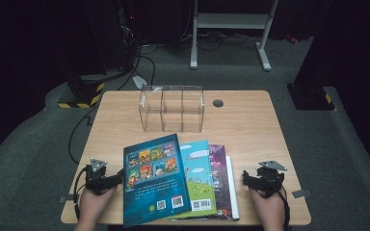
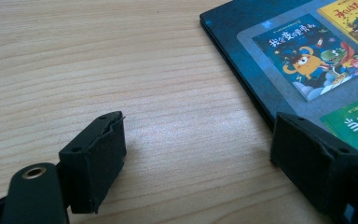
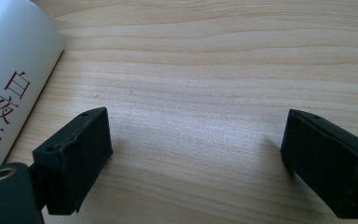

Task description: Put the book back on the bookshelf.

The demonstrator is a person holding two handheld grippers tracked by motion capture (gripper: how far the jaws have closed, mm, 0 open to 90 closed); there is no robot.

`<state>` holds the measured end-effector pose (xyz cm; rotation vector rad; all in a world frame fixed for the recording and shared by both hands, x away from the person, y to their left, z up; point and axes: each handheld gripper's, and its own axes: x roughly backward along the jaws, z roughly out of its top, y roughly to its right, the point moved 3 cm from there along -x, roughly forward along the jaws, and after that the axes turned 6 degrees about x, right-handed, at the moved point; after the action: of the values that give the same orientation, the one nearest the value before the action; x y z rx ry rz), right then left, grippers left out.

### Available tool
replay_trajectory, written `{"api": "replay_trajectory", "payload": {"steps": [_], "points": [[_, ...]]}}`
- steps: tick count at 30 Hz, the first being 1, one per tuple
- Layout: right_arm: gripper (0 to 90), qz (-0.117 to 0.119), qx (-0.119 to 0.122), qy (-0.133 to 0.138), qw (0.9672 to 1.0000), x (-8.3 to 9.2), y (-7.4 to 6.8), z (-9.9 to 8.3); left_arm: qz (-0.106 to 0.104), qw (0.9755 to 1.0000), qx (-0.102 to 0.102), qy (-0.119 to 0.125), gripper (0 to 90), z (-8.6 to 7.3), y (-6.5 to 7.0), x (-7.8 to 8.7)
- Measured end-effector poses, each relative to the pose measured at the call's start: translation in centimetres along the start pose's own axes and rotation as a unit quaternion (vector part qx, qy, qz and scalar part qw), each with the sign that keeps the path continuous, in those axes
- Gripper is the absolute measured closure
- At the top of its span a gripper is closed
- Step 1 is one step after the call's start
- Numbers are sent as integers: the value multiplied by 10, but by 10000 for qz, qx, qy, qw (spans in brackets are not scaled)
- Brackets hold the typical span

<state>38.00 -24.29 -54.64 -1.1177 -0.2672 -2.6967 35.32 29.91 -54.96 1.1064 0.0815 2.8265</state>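
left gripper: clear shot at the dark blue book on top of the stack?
Probably yes. The left gripper sits open on the table just beside the dark blue book; in the left gripper view one jaw is already at the cover's edge, with only bare wood between the jaws.

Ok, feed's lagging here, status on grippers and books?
Left gripper open beside blue book. Right gripper open, beside white book. Nothing held, nothing in the way.
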Motion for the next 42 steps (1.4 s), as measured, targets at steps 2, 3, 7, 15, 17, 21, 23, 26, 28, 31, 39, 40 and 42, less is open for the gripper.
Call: {"api": "replay_trajectory", "payload": {"steps": [2, 3, 7, 15, 17, 21, 23, 26, 28, 31, 39, 40, 42], "points": [[83, 47, 32, 2, 10000, 0, -1, 0, -11, 10000, 36, 26, 182, 0, 0, 0], [83, 76, 67, -3, 9999, -1, 0, 1, -18, 10000, 39, 26, 182, 0, 0, 0], [79, 79, 57, -5, 10000, -2, -1, 2, -7, 10000, 44, 29, 185, 0, 0, 0], [82, 134, 94, 10, 9999, -2, -1, 2, -19, 10000, 39, 28, 191, 1, -1, -1], [82, 129, 109, 0, 9999, -1, -1, 1, -42, 10000, 60, 39, 190, 1, -1, 0], [84, 125, 137, 9, 9998, -2, -1, 2, 17, 10000, 13, 17, 196, 0, 0, 0], [91, 115, 123, 10, 9999, -2, -1, 2, 18, 10000, 26, 29, 197, 0, 1, 0], [110, 123, 118, 41, 9998, -2, 1, 2, 97, 9999, 13, 24, 197, 0, 2, 0], [112, 115, 121, 37, 9999, -1, 1, 2, 107, 9999, -4, 18, 205, -1, 3, 0], [116, 136, 177, 44, 9997, -2, 0, 3, 81, 10000, -19, 25, 205, 0, 2, 0], [135, 181, 193, 114, 9996, 3, 1, 2, 53, 10000, -14, 12, 205, 0, 2, 0], [137, 206, 144, 165, 9995, 6, 2, 2, 54, 10000, -21, 9, 204, 0, 2, 0], [137, 201, 171, 211, 9994, 10, 2, 2, 50, 10000, -27, 2, 203, 0, 2, 0]]}}
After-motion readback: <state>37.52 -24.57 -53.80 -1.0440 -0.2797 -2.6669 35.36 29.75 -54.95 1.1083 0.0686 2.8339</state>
